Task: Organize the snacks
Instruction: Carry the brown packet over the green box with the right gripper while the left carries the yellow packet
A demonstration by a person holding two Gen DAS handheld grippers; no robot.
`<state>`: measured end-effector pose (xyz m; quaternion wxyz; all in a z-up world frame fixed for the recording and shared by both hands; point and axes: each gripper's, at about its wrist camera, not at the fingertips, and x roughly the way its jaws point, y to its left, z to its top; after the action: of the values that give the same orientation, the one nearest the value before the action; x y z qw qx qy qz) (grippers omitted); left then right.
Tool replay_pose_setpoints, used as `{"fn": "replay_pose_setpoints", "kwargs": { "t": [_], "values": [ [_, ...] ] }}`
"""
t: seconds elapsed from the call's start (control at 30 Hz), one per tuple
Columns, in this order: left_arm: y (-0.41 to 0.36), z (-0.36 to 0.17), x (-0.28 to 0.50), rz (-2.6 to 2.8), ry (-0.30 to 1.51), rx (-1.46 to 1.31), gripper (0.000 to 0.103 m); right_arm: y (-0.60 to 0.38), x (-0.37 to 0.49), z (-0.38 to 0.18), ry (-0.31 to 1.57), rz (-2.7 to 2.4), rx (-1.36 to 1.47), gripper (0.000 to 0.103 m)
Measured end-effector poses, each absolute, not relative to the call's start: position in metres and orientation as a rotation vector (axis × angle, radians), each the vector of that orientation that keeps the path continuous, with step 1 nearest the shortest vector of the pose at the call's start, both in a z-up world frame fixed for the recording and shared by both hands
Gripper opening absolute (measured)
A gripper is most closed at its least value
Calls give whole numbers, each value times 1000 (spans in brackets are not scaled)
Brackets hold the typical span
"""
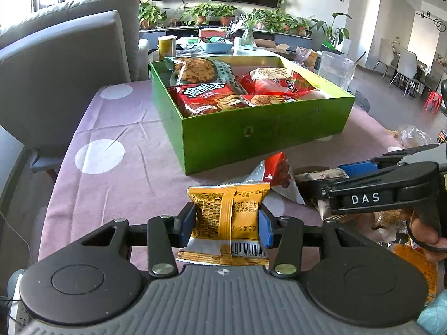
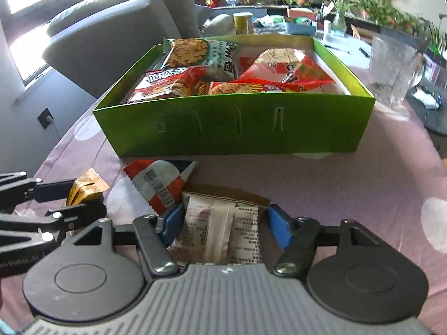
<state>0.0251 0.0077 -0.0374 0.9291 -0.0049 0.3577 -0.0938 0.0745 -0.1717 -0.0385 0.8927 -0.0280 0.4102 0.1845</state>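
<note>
A green box (image 1: pixel 265 134) (image 2: pixel 232 128) stands on the purple cloth and holds several snack packs (image 1: pixel 206 97) (image 2: pixel 167 83). My left gripper (image 1: pixel 227 223) is shut on a yellow snack pack (image 1: pixel 229 217) in front of the box; it also shows in the right wrist view (image 2: pixel 81 192). My right gripper (image 2: pixel 223 226) is shut on a brown and white snack pack (image 2: pixel 220 229) near the box's front wall. A red and white snack pack (image 1: pixel 276 173) (image 2: pixel 159 184) lies on the cloth between the two grippers. The right gripper shows from the side in the left wrist view (image 1: pixel 346 178).
More loose packs (image 1: pixel 391 223) lie at the right of the cloth. A grey sofa (image 1: pixel 64 55) stands to the left. A clear plastic container (image 2: pixel 394 69) stands right of the box. A cluttered low table with a yellow can (image 1: pixel 167 45) is behind the box.
</note>
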Motion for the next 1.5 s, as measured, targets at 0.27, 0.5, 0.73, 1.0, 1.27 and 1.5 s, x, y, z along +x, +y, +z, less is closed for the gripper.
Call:
{"fn": "replay_pose_setpoints", "kwargs": {
  "t": [0.27,0.5,0.73,1.0,1.27,1.5],
  "values": [
    [8,-35,24,-188,719,-10,43,-174,69,-33,820,397,-69,66],
    [8,-29,21,-189,701,-16,43,-185,63,-18,761,399,-37,64],
    [2,-15,21,-206,665,-7,43,-200,61,-2,700,402,20,64],
    [-9,6,36,-231,613,23,43,-208,69,26,610,435,56,64],
    [-26,25,66,-260,567,51,43,-210,91,46,566,407,48,64],
    [-41,33,98,-269,544,62,43,-215,112,52,540,383,55,64]
  ]
}}
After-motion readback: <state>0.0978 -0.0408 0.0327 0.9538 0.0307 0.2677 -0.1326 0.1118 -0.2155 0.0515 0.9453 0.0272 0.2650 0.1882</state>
